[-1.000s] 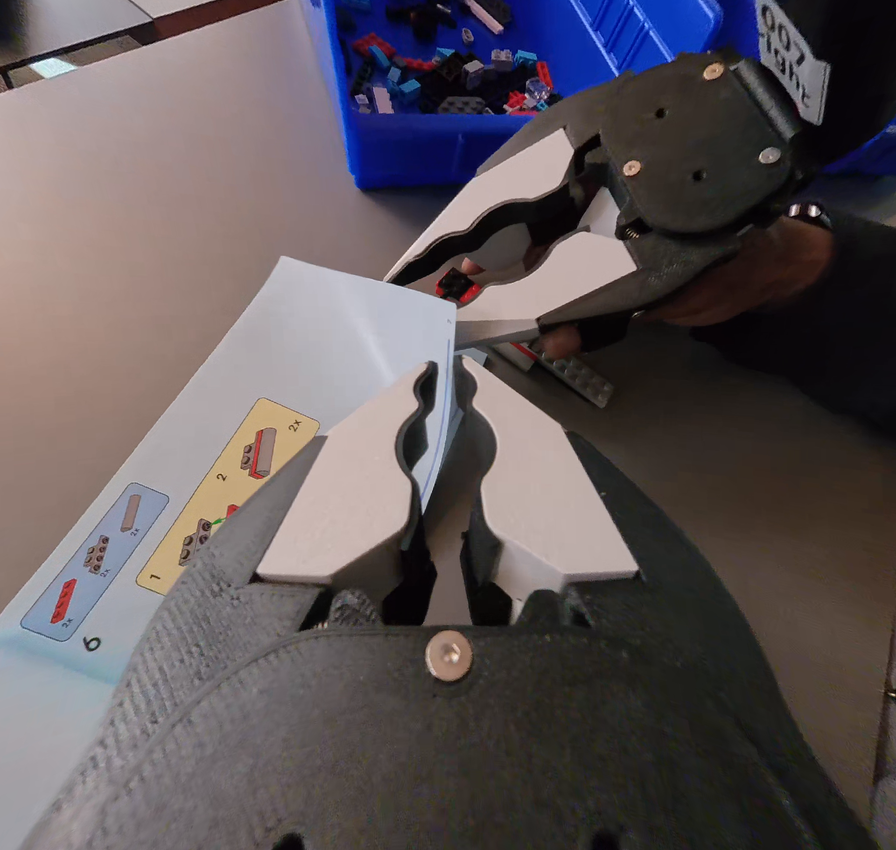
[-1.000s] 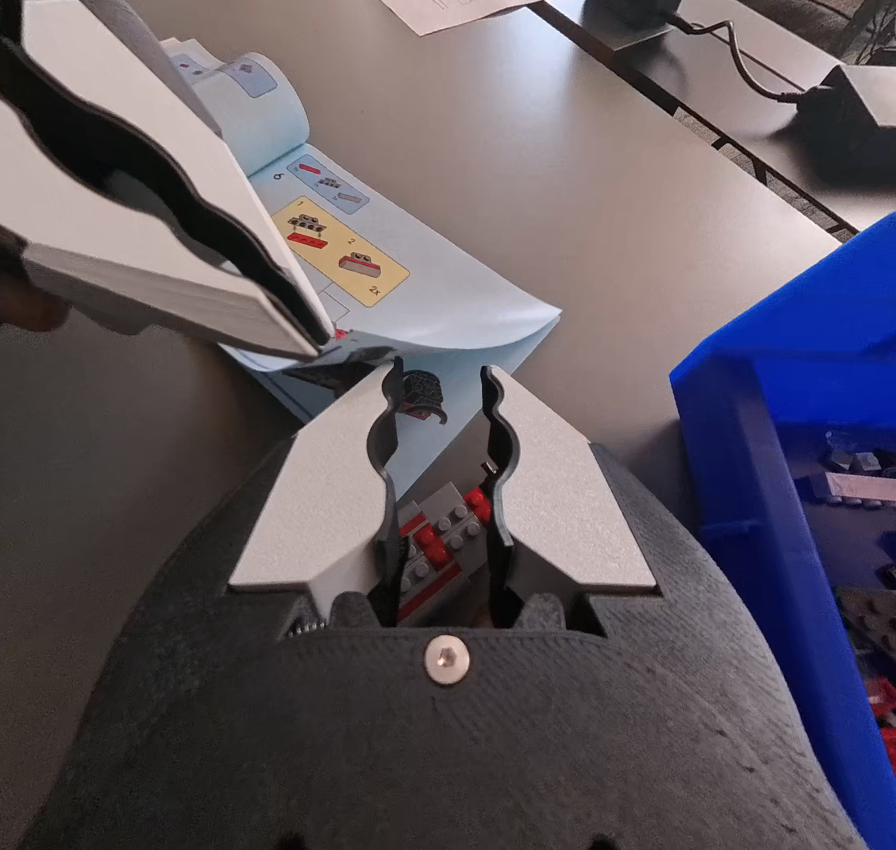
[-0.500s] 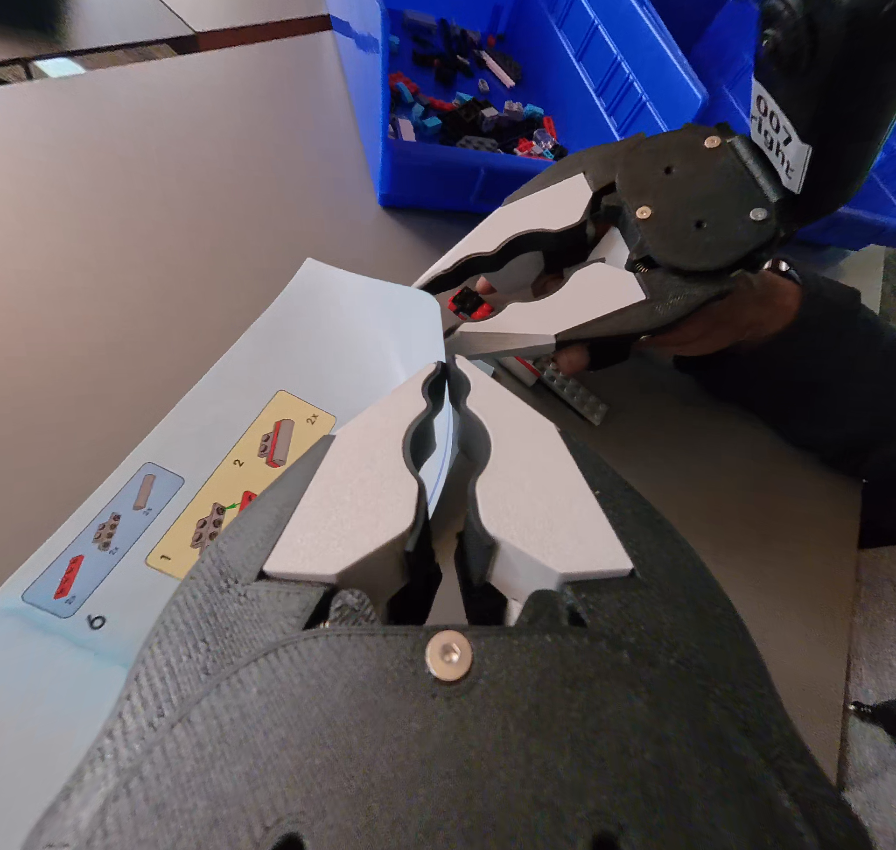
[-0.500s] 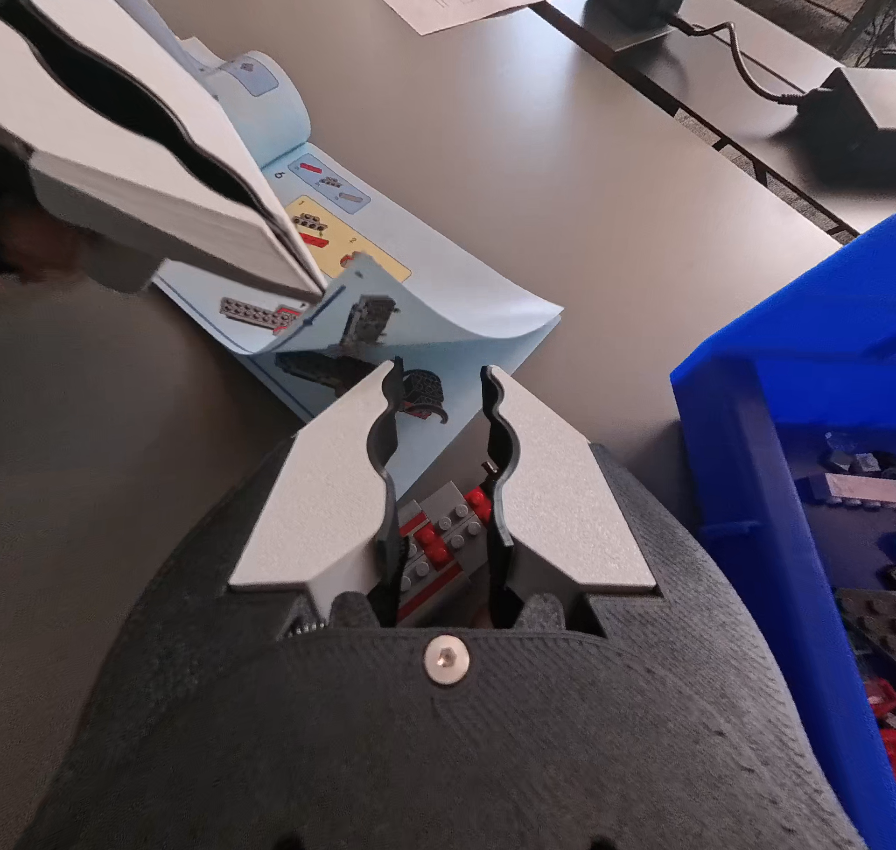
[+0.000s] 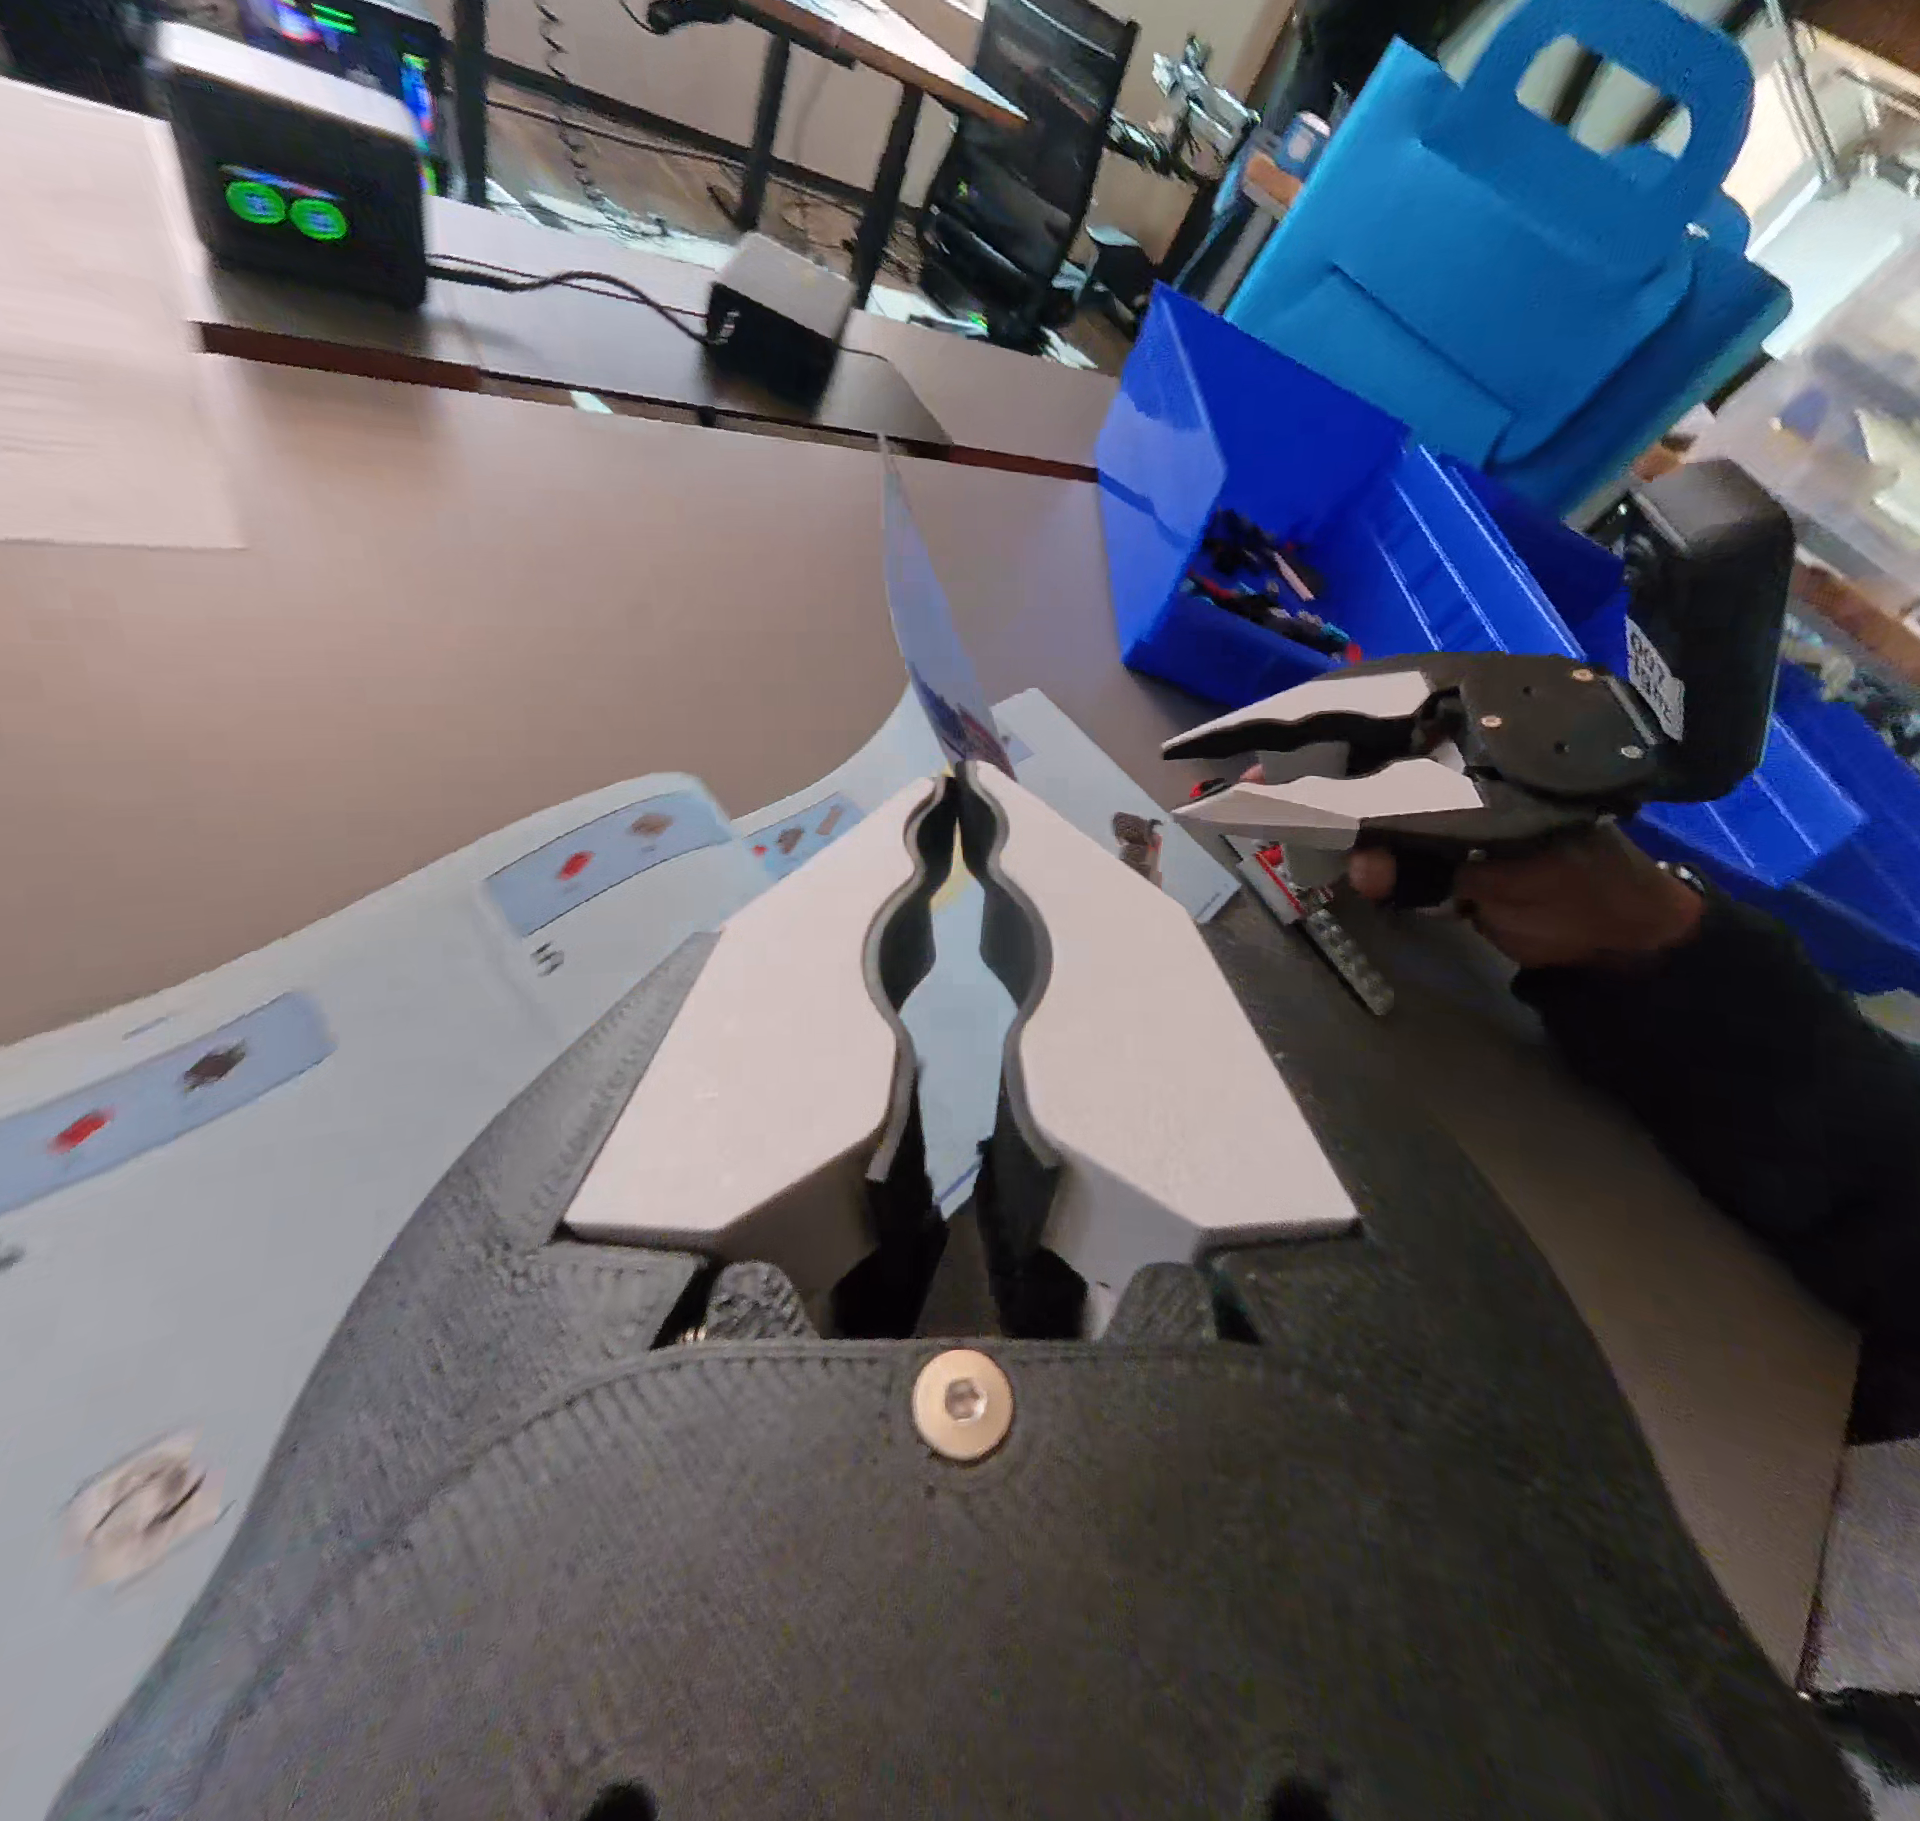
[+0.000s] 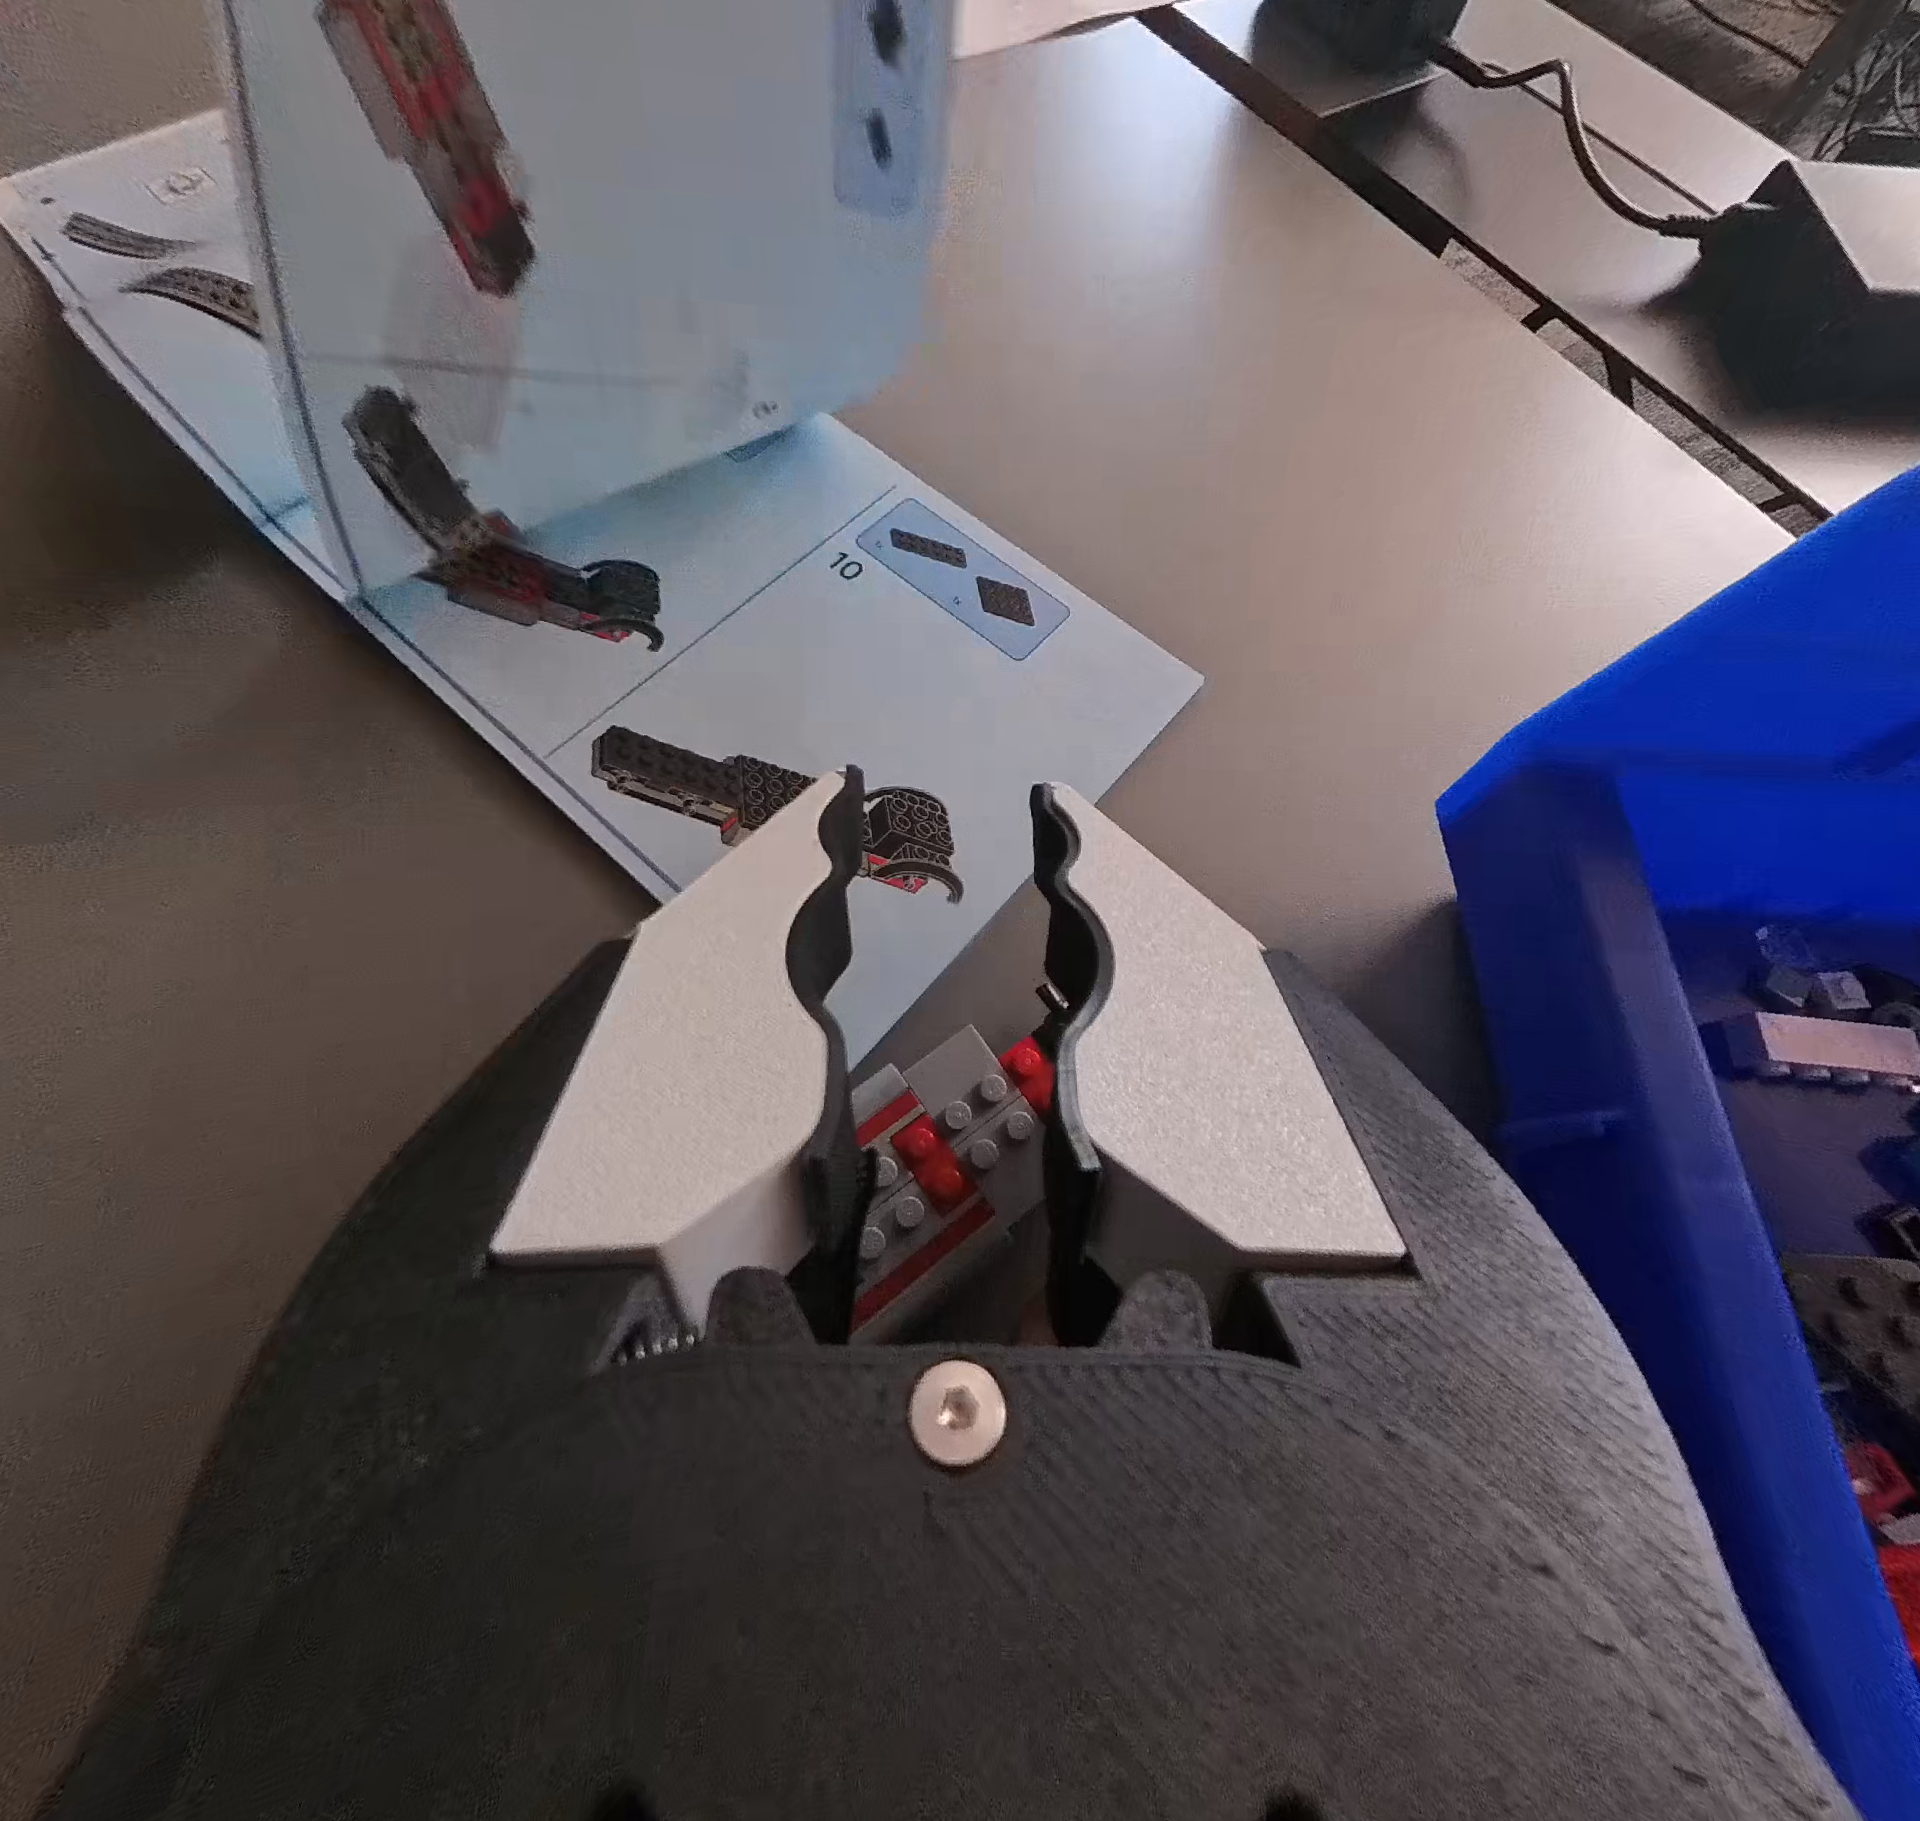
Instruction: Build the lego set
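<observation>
- One page (image 6: pixel 582 161) now stands upright — earlier curled low — pinched by the left gripper (image 5: pixel 961 784).
- Right gripper (image 6: pixel 945 795): fingers spread, unmoved.
- Blue bin (image 6: pixel 1621 898), right — loose bricks (image 6: pixel 1829 1033) inside.

The booklet (image 6: pixel 914 649) lies open on the table (image 6: pixel 1299 441), one page (image 6: pixel 623 161) upright; the bin (image 6: pixel 1621 992) stands right of it, bricks (image 6: pixel 1829 1044) inside.
</observation>
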`<state>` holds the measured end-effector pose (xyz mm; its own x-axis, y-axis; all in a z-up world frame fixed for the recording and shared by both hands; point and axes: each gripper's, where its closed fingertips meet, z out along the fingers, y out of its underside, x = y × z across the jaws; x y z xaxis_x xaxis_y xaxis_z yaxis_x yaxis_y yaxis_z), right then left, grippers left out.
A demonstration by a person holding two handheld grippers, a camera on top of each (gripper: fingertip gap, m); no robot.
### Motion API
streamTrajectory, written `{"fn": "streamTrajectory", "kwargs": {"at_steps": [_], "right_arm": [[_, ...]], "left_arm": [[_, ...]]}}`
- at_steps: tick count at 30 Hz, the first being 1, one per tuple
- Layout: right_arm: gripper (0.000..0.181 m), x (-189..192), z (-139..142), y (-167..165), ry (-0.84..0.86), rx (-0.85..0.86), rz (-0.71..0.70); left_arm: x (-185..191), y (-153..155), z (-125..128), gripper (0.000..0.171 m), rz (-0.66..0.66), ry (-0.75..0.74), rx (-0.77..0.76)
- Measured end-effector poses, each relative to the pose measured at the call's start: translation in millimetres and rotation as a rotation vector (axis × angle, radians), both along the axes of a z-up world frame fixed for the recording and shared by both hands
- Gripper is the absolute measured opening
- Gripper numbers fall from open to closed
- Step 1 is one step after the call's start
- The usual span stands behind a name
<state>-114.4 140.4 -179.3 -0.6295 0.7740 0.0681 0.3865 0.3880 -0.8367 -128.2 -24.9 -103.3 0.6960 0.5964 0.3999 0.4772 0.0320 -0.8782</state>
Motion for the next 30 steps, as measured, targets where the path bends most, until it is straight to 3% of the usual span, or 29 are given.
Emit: {"fn": "streamTrajectory", "kwargs": {"at_steps": [7,13,30], "right_arm": [[0.035,0,0,1,0.011,0.012,-0.013],[0.036,0,0,3,0.011,0.014,-0.022],[0.036,-1,-1,3,-0.003,0.004,-0.024]], "left_arm": [[7,-67,-16,0.000,0.127,-0.045,0.018],[18,-102,-31,0.000,0.186,-0.083,-0.008],[42,-157,-69,0.000,0.278,-0.236,-0.109]]}}
